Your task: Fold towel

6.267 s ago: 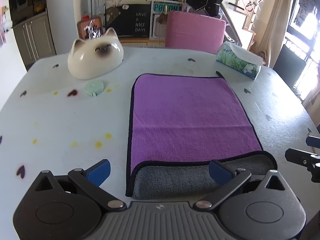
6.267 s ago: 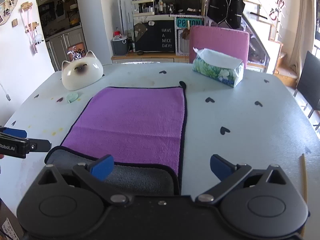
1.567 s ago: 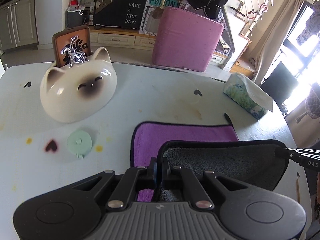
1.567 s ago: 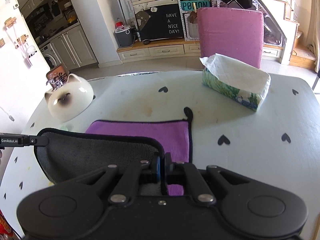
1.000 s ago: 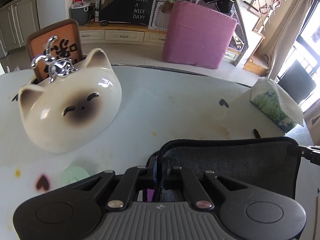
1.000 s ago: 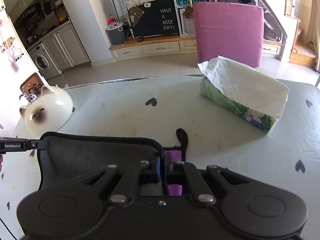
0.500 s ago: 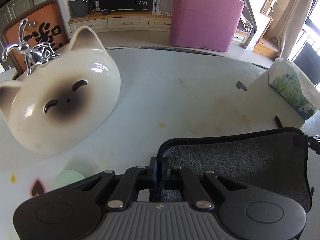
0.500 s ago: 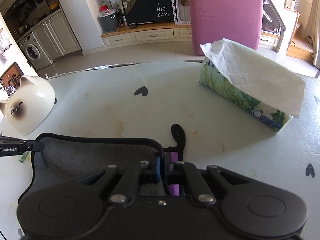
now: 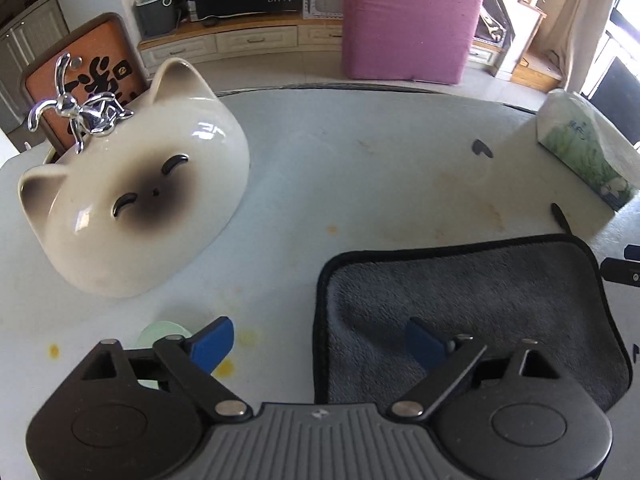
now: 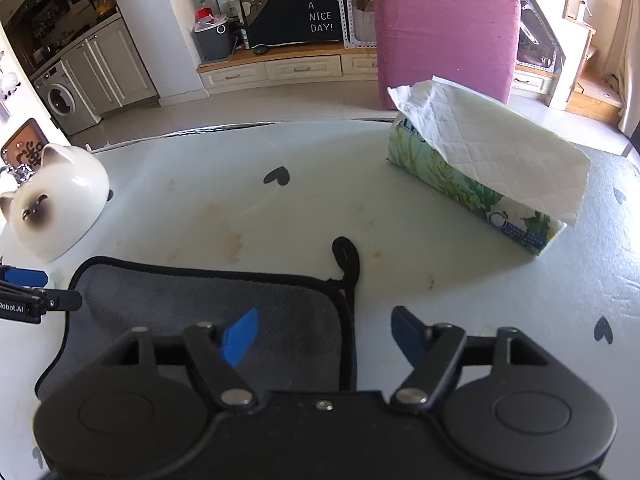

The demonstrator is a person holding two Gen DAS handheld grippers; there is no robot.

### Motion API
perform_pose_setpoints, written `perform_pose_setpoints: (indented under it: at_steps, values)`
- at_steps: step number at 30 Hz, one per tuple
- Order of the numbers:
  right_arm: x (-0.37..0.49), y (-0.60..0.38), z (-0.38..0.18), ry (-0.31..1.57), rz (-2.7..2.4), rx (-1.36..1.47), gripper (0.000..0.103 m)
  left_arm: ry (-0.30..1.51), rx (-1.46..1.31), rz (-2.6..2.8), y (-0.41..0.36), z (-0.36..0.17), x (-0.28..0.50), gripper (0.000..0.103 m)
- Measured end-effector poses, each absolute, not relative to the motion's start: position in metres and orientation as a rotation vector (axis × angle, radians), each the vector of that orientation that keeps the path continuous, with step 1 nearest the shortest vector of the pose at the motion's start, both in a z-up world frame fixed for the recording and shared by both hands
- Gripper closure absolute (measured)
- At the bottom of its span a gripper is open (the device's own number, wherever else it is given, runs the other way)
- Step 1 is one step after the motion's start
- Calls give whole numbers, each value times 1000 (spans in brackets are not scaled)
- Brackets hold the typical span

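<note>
The towel (image 9: 460, 300) lies folded over on the white table, its grey side up with a black hem; it also shows in the right wrist view (image 10: 208, 312). Its black hanging loop (image 10: 347, 258) sticks out at the far right corner. My left gripper (image 9: 320, 340) is open and empty over the towel's far left corner. My right gripper (image 10: 324, 334) is open and empty over the far right corner. Each gripper's tip shows at the edge of the other's view.
A white cat-face ceramic bowl (image 9: 132, 208) sits close on the left, with a pale green disc (image 9: 160, 330) before it. A tissue box (image 10: 480, 176) stands at the far right. A pink chair (image 9: 408, 20) is behind the table's far edge (image 10: 240, 126).
Both grippers carried the towel's near edge over to the far edge, then opened and let it go. The grey side now covers the purple side.
</note>
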State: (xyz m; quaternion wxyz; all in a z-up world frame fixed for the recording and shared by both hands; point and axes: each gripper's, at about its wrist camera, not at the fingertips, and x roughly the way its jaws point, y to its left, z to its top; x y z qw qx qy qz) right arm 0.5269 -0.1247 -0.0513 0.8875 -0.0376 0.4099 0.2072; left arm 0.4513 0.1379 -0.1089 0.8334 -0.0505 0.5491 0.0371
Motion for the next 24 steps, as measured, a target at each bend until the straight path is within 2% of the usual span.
perform_pose_setpoints:
  at_steps: [3, 5, 7, 11, 24]
  values:
    - [523, -126, -49, 855, 438, -72, 18, 1162, -104, 69, 136, -103, 446, 8]
    - [520, -127, -47, 855, 437, -67, 7, 1161, -101, 61, 135, -98, 444, 6]
    - [517, -127, -44, 853, 441, -62, 1, 1154, -100, 57, 135, -93, 441, 4]
    - [512, -127, -40, 847, 441, -55, 0, 1147, -110, 61, 133, -86, 439, 0]
    - [480, -134, -22, 802, 447, -47, 0, 1101, -96, 65, 121, -62, 407, 0]
